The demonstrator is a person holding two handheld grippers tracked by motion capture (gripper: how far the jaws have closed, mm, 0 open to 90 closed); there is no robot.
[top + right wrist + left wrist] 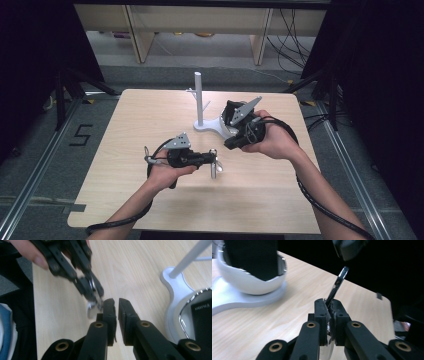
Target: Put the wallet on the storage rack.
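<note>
Near the table's middle, the left gripper (214, 161) clamps a slim, shiny metal spoon-like utensil (336, 286), probably light, stiff and slippery, best gripped mid-handle, while the right gripper (117, 305) stands slightly apart, empty.

My left tongs (329, 312) and right tongs (117, 312) are black with brass-coloured rivets. The spoon (337, 285) is shiny silver. The stand (200, 107) is white; the surface (140, 120) is pale wood grain.
</note>
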